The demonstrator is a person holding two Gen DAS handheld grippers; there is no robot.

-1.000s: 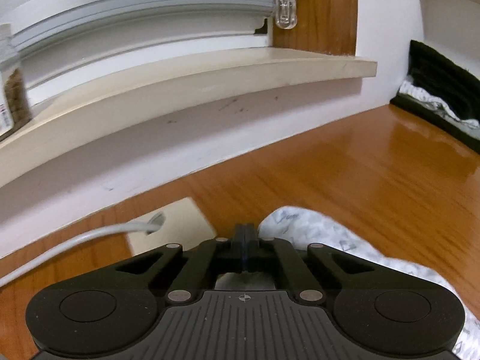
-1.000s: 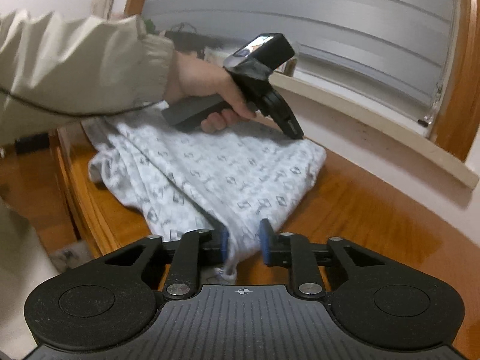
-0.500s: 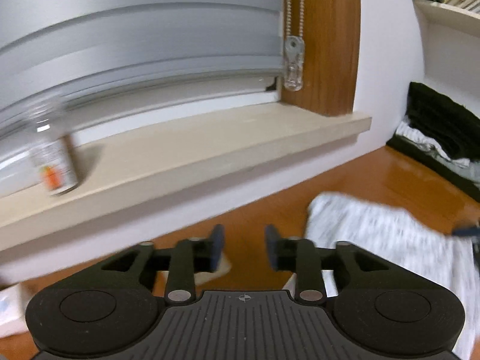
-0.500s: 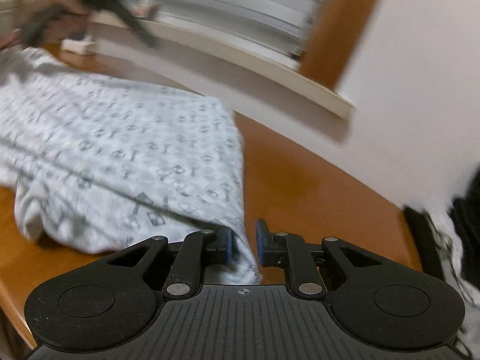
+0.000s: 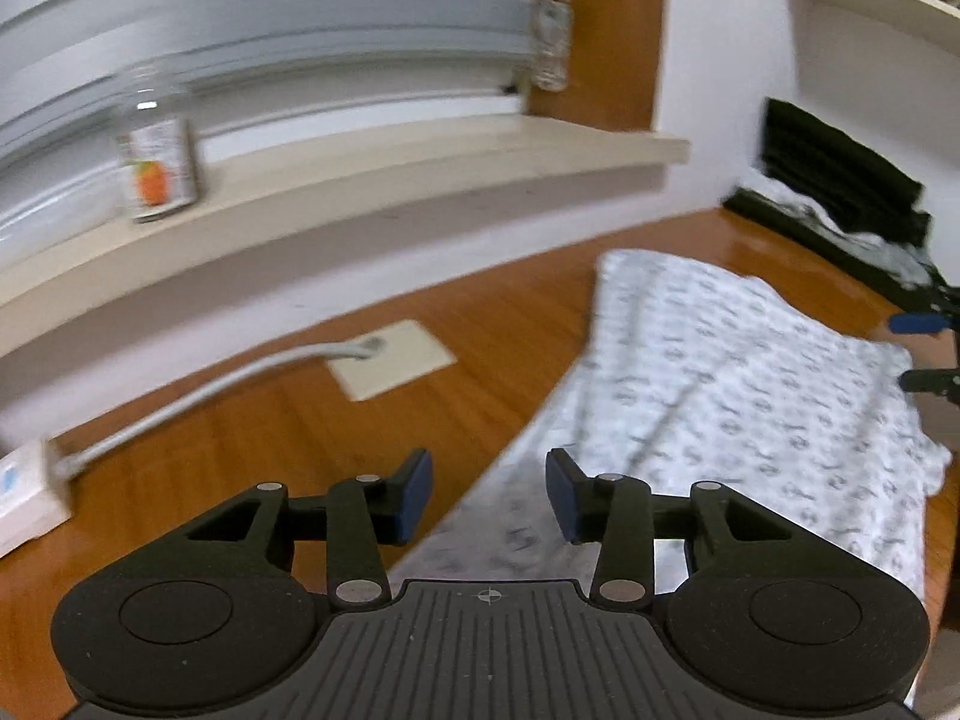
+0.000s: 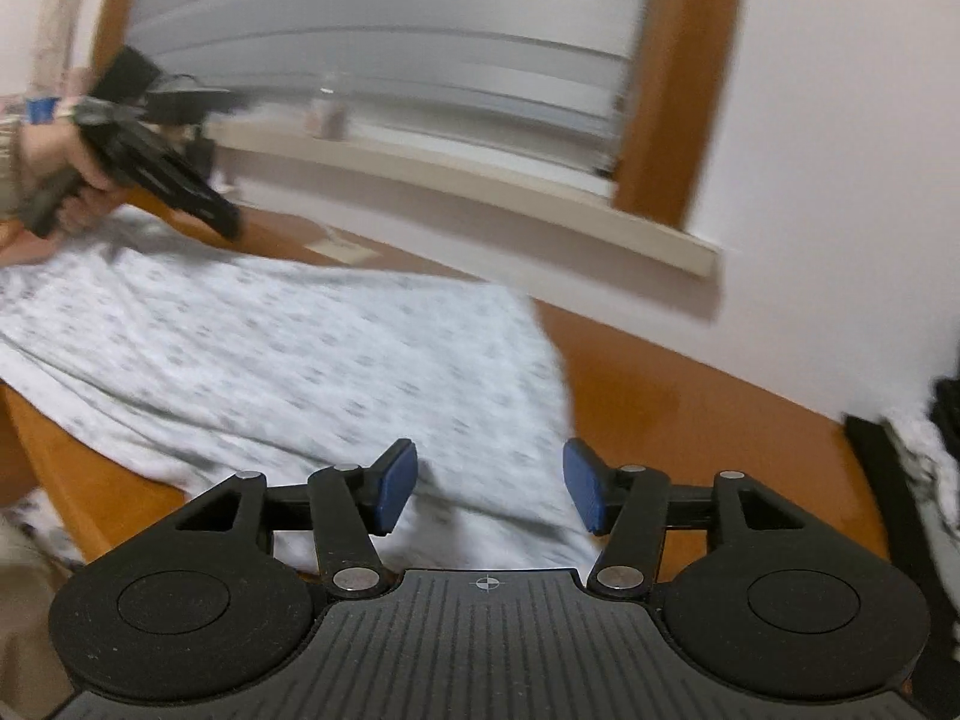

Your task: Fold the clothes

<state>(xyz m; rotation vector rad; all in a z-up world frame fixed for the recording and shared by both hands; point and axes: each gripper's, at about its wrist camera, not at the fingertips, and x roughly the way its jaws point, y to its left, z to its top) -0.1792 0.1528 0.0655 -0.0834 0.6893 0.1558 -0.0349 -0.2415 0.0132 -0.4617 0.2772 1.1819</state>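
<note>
garment [image 5: 738, 384]: one, patterned, flat on surface [image 5: 252, 438] | jar [image 5: 157, 163]: one, at 10 o'clock, label unreadable | left claw [image 5: 487, 495]: opening, empty | right claw [image 6: 489, 486]: opening, empty

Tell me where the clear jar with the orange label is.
The clear jar with the orange label stands on the cream window sill, upper left in the left wrist view.

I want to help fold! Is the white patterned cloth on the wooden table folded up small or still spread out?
Spread out. The white patterned cloth lies as one broad, flat layer across the wooden table; neither gripper holds it.
</note>
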